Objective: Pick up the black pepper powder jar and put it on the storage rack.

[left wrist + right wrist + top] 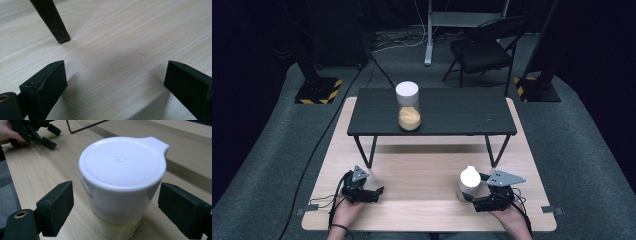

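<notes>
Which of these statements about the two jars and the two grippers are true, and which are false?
1. The right gripper has a white-lidded jar between its jaws. True; gaps remain beside both pads.
2. The left gripper holds a jar. False; its open jaws have bare wooden table between them.
3. A second jar stands on the black raised shelf. True.
4. The shelf jar has a black lid. False; its lid is white.

Two white-lidded jars (408, 106) (469, 183), two hand-held grippers (379, 191) (468, 198), one black bench (452, 117), one folding chair (484, 47)
</notes>
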{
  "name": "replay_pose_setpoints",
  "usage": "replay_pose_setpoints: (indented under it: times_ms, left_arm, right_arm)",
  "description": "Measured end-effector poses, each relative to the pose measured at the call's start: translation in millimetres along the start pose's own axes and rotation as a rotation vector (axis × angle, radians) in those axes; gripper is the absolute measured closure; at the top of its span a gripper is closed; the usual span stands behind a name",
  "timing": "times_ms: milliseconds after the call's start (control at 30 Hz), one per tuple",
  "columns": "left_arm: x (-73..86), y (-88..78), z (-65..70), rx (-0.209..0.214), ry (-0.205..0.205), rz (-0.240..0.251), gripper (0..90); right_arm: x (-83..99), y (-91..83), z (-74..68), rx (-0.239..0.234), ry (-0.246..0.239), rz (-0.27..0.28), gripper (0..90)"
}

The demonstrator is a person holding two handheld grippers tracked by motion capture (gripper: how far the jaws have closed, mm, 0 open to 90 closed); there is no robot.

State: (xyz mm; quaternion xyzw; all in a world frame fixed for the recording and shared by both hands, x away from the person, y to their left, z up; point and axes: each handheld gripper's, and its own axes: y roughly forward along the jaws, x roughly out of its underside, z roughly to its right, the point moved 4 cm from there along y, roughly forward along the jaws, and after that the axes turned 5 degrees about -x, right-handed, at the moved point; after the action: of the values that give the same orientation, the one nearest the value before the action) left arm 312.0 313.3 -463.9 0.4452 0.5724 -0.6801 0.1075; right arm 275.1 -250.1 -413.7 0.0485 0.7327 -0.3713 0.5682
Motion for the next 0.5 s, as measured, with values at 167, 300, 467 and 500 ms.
replay_pose_setpoints:
  times_ms: [167,300,467,500]
  left_arm:
    - [0.0,0.0,0.0,0.0,0.0,0.0,3.8]
    - [0.0,0.0,0.0,0.0,0.0,0.0,3.8]
    - [0.0,0.0,0.0,0.0,0.0,0.0,3.8]
    - [0.0,0.0,0.0,0.0,0.0,0.0,3.8]
  right_arm:
    - [0.2,7.9,1.5,0.001,0.001,-0.006,13.6]
    - [-0.9,15.7,3.2,-0.003,0.004,-0.013,14.5]
    - [-2.7,24.5,4.2,-0.004,0.006,-0.017,16.1]
    - [-2.8,25.5,4.3,-0.004,0.007,-0.018,16.7]
